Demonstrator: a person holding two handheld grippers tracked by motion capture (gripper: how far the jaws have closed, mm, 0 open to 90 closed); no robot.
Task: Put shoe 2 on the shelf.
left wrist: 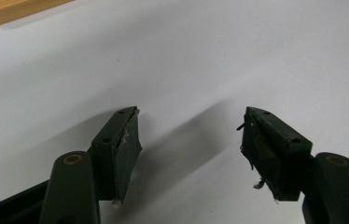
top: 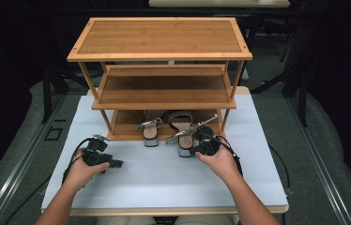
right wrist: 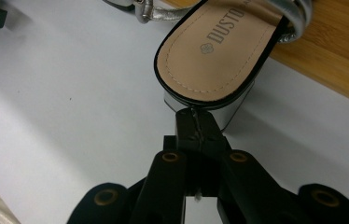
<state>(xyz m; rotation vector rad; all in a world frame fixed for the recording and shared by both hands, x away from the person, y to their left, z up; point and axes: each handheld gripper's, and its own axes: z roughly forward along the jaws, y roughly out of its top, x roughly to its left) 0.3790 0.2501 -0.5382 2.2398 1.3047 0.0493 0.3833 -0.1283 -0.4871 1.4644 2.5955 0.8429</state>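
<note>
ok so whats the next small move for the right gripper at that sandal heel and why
Probably nudge the right sandal further onto the bottom shelf: the right gripper, jaws shut, sits at its heel, which overhangs the white table.

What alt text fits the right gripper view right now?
The right gripper, fingers shut with nothing between them, sits at the silver block heel of a tan-insoled sandal whose front rests on the wooden shelf; white tabletop lies around it.
</note>
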